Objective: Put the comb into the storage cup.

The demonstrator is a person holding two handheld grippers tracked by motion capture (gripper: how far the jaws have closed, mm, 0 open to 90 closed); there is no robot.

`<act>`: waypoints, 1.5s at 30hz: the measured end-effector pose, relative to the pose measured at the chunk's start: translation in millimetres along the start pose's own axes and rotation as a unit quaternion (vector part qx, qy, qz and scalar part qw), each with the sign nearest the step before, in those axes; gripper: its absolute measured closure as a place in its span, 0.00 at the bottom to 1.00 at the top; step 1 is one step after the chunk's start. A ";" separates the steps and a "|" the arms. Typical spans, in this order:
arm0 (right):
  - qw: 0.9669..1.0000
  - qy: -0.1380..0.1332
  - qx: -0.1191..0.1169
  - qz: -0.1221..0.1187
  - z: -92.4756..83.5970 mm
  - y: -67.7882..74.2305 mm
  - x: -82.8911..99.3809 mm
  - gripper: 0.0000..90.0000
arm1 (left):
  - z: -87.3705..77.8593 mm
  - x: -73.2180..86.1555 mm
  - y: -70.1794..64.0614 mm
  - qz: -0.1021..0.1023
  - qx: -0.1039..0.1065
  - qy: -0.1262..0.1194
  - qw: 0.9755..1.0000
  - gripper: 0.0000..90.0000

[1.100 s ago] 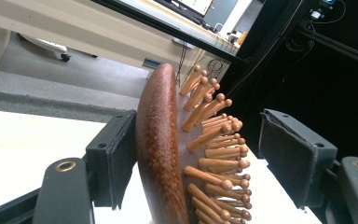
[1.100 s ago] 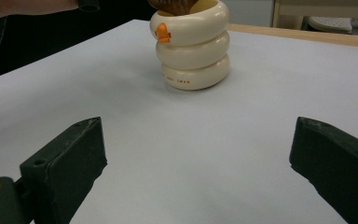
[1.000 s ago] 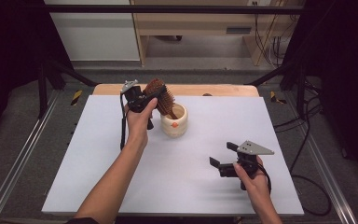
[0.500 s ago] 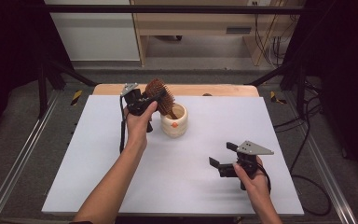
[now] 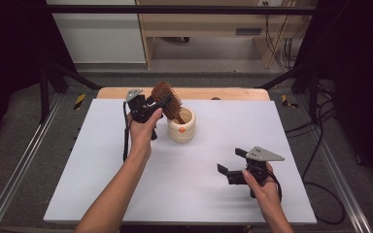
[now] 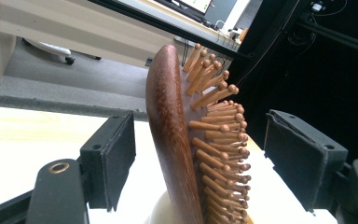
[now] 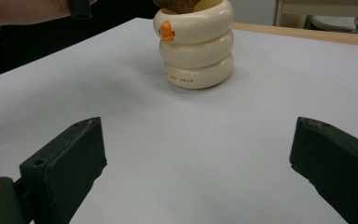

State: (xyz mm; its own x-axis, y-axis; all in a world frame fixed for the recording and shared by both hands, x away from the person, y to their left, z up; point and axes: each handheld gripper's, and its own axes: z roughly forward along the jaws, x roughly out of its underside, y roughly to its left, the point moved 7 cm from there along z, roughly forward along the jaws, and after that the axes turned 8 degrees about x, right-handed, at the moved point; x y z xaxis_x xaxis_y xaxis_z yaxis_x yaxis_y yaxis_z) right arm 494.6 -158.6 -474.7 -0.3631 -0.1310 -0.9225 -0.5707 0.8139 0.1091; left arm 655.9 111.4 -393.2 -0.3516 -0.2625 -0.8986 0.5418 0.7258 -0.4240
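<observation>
A brown wooden hairbrush [image 5: 167, 98] stands handle-down in a cream ribbed cup [image 5: 181, 127] with an orange duck bill, at the back middle of the white table. My left gripper [image 5: 150, 105] is at the brush head from the left. In the left gripper view the brush [image 6: 170, 140] stands between the two pads [image 6: 109, 158] with a gap on each side, so my left gripper [image 6: 205, 140] is open. My right gripper [image 5: 230, 167] rests open near the front right with nothing in it. In the right gripper view my right gripper [image 7: 198, 163] faces the cup [image 7: 198, 46].
The white table top [image 5: 92, 174] ends in a wooden strip [image 5: 223, 93] at the back. Metal rails [image 5: 19, 170] run along both sides. A cable [image 5: 125, 136] hangs from the left gripper along the forearm.
</observation>
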 end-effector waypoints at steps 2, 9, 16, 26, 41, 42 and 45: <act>1.000 0.000 0.000 0.000 0.4 0.5 0.1 0.04 | -1.1 -0.1 -0.3 0.003 -0.001 0.001 1.000 0.27; 1.000 0.000 0.000 0.000 0.8 1.2 0.0 0.04 | -7.1 -2.3 -0.3 0.020 -0.011 -0.004 1.000 0.27; 1.000 0.000 -0.002 0.001 0.9 1.5 0.0 0.04 | -12.7 -3.8 -1.7 0.025 -0.014 -0.013 1.000 0.27; 1.000 -0.003 -0.003 0.003 -0.5 1.0 -0.6 0.04 | -18.0 -12.7 -8.5 0.036 -0.011 -0.024 0.999 0.24; 1.000 -0.007 -0.005 0.008 -1.7 1.0 -1.5 0.04 | -28.0 -20.4 -24.3 0.047 -0.015 -0.023 0.999 0.12; 1.000 -0.007 -0.004 0.007 -1.8 1.0 -1.7 0.04 | -30.0 -21.7 -25.7 0.048 -0.016 -0.023 0.998 0.11; 1.000 -0.008 -0.002 0.008 -2.8 0.6 -2.1 0.04 | -34.2 -23.5 -29.0 0.048 -0.015 -0.022 0.999 0.08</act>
State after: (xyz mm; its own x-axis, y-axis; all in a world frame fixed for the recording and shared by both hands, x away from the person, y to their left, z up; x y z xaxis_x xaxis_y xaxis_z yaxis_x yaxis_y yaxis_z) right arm 493.0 -159.4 -471.7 -0.3597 -0.1094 -0.9266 -0.5683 0.8134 0.1246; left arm 622.4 118.3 -355.9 -0.2649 -0.2188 -0.9391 0.5482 0.7670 -0.3334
